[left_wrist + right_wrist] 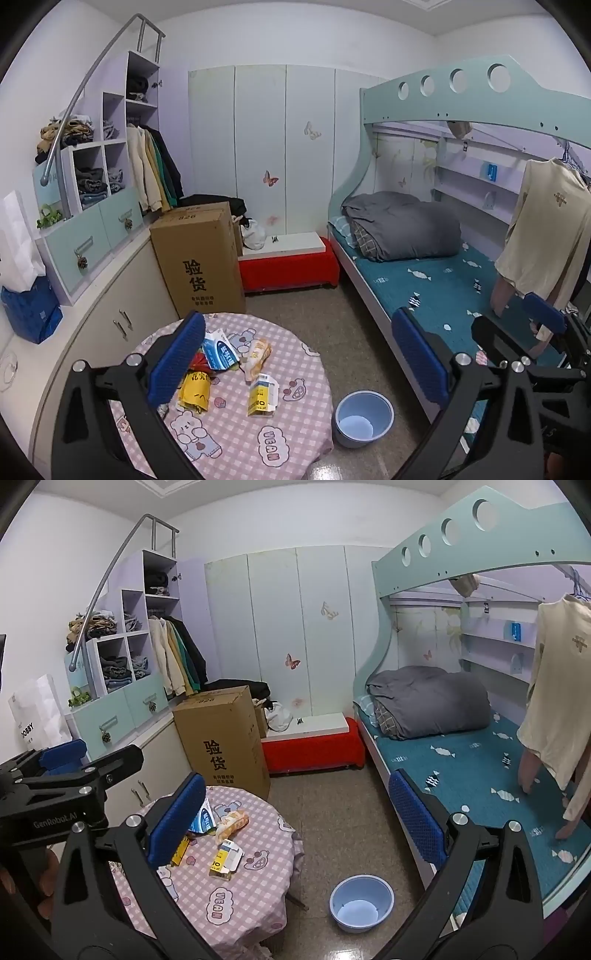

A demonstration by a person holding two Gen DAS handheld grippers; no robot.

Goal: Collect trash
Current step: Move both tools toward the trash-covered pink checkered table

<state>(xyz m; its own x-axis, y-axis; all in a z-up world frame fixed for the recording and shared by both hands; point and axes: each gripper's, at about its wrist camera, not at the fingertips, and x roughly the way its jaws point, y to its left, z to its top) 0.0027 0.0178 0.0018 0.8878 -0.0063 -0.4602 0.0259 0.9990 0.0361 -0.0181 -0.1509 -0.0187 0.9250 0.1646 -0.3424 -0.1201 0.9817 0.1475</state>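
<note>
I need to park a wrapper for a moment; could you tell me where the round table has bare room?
The table is bare along its near edge and right side, beyond the yellow carton. The far-left part is crowded: the yellow packet, blue-white wrapper and snack wrapper cluster there.

Left gripper (pixel 299 354): both blue-padded fingers (pixel 176 356) spread wide apart, nothing between them, held raised above the round table (pixel 236 435) and pointed forward over it. Right gripper (pixel 295 819): fingers (pixel 417 818) likewise spread wide and empty, held to the right of the table, level with the left gripper, which appears at the left edge of the right wrist view with a hand (pixel 22 882) beneath it.
</note>
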